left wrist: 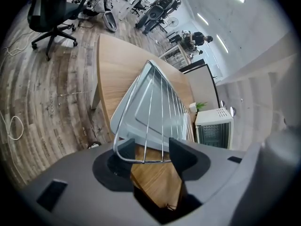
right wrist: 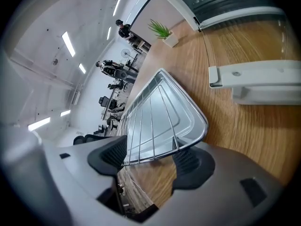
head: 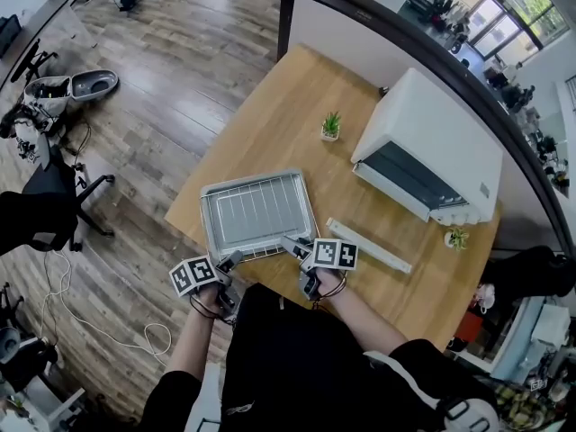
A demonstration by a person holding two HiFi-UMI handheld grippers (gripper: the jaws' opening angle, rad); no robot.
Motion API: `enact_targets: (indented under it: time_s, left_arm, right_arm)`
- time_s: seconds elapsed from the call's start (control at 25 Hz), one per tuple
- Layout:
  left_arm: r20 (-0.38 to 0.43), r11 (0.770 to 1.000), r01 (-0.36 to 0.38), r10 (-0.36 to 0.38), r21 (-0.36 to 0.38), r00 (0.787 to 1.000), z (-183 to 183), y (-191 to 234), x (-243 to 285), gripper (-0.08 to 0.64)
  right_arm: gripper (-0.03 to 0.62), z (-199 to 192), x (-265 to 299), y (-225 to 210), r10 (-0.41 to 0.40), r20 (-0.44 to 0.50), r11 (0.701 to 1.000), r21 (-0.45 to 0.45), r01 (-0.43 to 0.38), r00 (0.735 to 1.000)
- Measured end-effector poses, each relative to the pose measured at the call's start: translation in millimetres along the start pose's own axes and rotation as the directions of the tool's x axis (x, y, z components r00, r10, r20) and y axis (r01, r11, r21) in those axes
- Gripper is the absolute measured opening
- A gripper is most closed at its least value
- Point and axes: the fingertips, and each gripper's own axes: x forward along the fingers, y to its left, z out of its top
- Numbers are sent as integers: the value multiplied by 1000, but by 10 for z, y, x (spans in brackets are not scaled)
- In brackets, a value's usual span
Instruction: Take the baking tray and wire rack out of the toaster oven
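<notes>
My left gripper (left wrist: pixel 153 147) stands with its jaws well apart. The near edge wire of the wire rack (left wrist: pixel 162 112) runs across the gap between the dark pads, and they do not pinch it. My right gripper (right wrist: pixel 150 157) is spread wider still. The same edge of the rack crosses between its ribbed pads near the rack's other corner, and this gripper is not clamped on it either. In the head view both grippers sit side by side at the near edge of the rack. Each carries a marker cube (head: pixel 335 254) printed with black-and-white square code patterns, the only print I can make out. The rack lies flat on top of the grey baking tray (head: pixel 209 223), and the two rest together on the wooden tabletop (head: pixel 270 124) near its front left corner, close to me. A long white bar-shaped part (head: pixel 369 245) lies on the wood just to the right of the tray. The white toaster oven (head: pixel 441 142) stands well apart from the tray toward the back right, its dark glass front facing the tray. A small mark on its side is too small to read. One small potted plant (head: pixel 331 126) stands beside the oven's left end, and another (head: pixel 456 238) sits at its right front corner. A black office chair (head: pixel 54 210) stands on the plank floor to the left of the tabletop.
</notes>
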Motion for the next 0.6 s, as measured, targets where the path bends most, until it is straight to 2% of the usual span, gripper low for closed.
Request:
enact_targets:
  time_s: [0.2, 0.48, 0.6]
  left_arm:
    - [-150, 997, -12, 23, 71, 988, -69, 27, -30, 229]
    - [-149, 991, -18, 37, 130, 988, -40, 39, -38, 242]
    - [-159, 983, -31, 60, 181, 985, 27, 7, -61, 252]
  right_arm:
    - [319, -28, 19, 13, -8, -17, 1000, -16, 7, 1000]
    - [321, -79, 34, 14, -55, -48, 993, -104, 49, 997]
    - [322, -110, 38, 22, -75, -71, 987, -149, 64, 995]
